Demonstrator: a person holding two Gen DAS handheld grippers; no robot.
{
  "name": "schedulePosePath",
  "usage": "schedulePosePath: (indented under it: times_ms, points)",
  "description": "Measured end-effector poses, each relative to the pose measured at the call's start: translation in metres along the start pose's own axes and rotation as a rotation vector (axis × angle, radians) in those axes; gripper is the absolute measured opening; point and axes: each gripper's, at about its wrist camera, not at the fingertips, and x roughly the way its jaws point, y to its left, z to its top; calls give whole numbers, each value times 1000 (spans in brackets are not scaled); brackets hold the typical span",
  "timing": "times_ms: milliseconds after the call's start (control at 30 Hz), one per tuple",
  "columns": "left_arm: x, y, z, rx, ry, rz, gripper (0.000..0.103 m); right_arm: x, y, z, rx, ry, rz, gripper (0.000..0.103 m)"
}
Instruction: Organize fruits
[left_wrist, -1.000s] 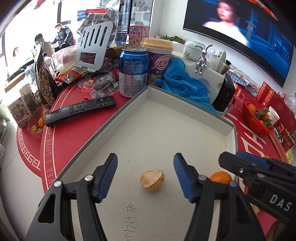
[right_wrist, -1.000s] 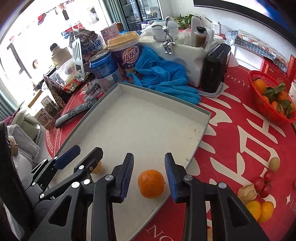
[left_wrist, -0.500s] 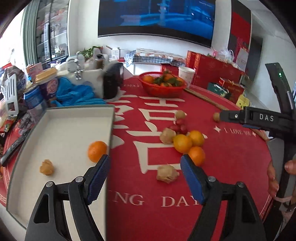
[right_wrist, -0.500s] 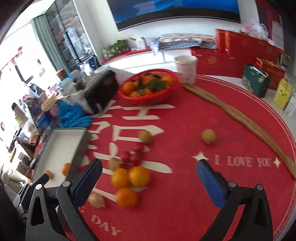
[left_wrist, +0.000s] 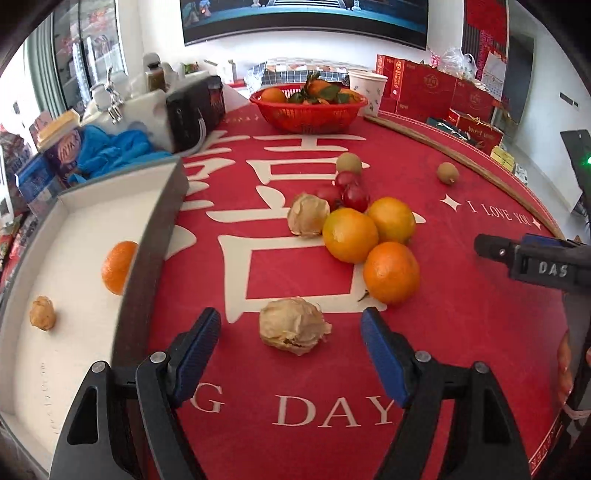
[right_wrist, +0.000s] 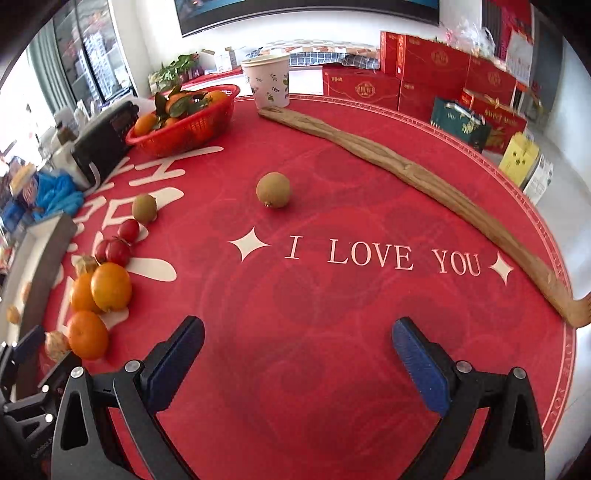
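Tray (left_wrist: 155, 236) left of fruit pile; 1 orange (left_wrist: 117, 266) + husked fruit (left_wrist: 42, 313) in it. Basket (left_wrist: 308, 110) behind pile, stick (right_wrist: 424, 177) far right.

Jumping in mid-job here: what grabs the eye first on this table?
The cluster of three oranges mid-table on the red tablecloth, with cherry tomatoes just behind. Nearest, a papery husked fruit lies on the cloth just ahead of the open left gripper. At left, the white tray already holds one orange.
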Motion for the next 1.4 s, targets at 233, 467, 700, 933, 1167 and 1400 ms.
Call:
schedulePosePath:
  times_ms: [233, 467, 700, 933, 1167, 1400]
  points:
    - [-1, -6, -1, 16, 3, 4, 85, 3, 4, -3, -45, -7, -53, 103]
    - [3, -1, 2, -11, 16, -2, 91, 4, 6, -6, -42, -25, -59, 103]
    - [9, -7, 5, 4, 40, -18, 103, 4, 6, -6, -42, -26, -58, 102]
    - [9, -7, 6, 3, 38, -17, 103, 4, 6, -6, -42, -26, -58, 103]
    - [9, -7, 6, 3, 38, -15, 103, 4, 6, -6, -42, -26, -58, 103]
    - [12, -7, 8, -21, 38, -1, 103, 4, 6, -6, -42, -27, -58, 103]
